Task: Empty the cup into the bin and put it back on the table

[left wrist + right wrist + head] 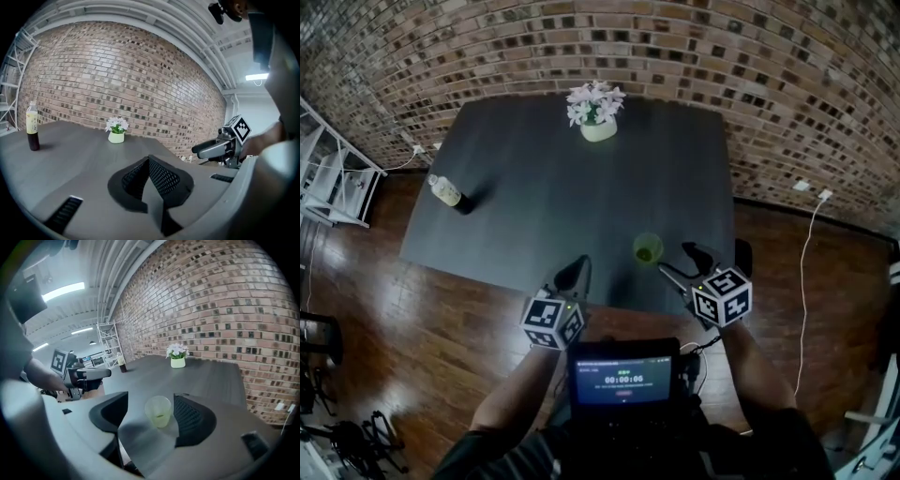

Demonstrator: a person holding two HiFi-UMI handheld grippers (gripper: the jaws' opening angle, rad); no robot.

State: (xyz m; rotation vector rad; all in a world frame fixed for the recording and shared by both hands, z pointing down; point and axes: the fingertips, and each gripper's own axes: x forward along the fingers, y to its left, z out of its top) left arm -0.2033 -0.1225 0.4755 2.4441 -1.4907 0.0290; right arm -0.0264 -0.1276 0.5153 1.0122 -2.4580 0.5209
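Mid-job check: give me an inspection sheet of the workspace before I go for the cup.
Surface: dark table.
Job's things: cup upright near the front edge, a little green content inside; bin, nothing seen.
Clutter: flower pot at the far edge; bottle at the left edge.
Grippers: left gripper shut, empty; right gripper open, cup ahead of its jaws, untouched.
Cables: white cable on the floor at right.
Surroundings: brick wall, wood floor, white rack at left.
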